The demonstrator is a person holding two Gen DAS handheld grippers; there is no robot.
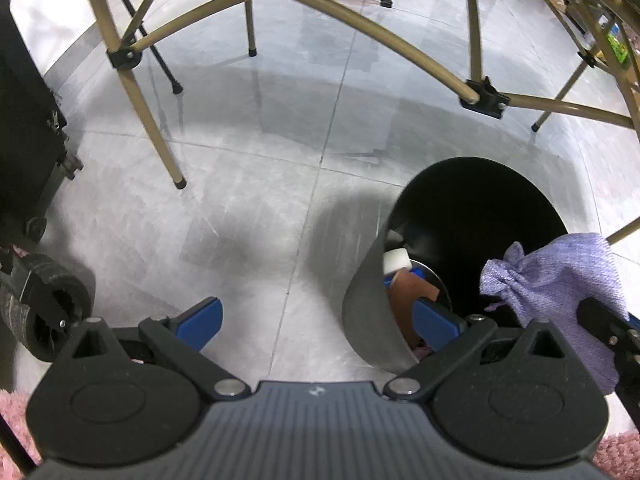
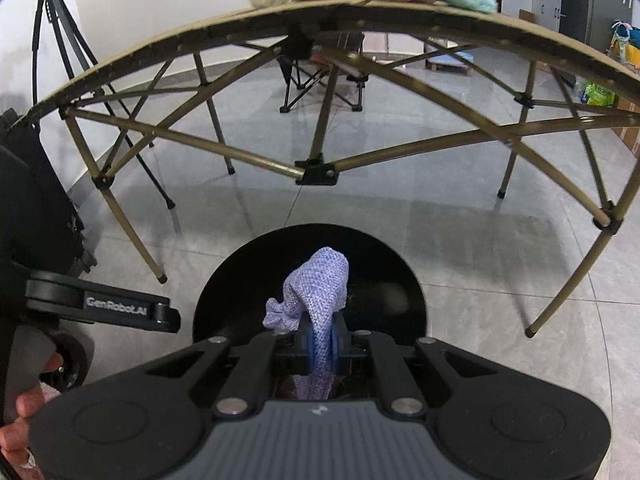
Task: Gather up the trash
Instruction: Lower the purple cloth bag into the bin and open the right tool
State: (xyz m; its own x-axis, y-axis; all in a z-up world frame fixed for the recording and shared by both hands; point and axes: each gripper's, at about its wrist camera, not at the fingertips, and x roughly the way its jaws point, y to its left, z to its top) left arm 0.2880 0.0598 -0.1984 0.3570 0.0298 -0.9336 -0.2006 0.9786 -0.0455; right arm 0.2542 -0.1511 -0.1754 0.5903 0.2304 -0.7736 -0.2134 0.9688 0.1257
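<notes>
Both grippers are pointing steeply down at the grey tiled floor (image 1: 240,200) beside the folding tan-framed table (image 2: 320,20). The right gripper (image 2: 322,344) is hanging over the round black trash bin (image 2: 380,272), its blue pads pinching tight on a crumpled lilac knitted cloth (image 2: 320,292) that is sticking up beyond the fingertips above the bin's mouth. The left gripper (image 1: 316,320) is holding its jaws wide with nothing between them, one blue finger (image 1: 434,322) seemingly dipping inside the bin's rim, where a white block (image 1: 396,260) is lying.

text: "GenRobot.AI" | on: left tool (image 2: 127,307) arm | view: right wrist
</notes>
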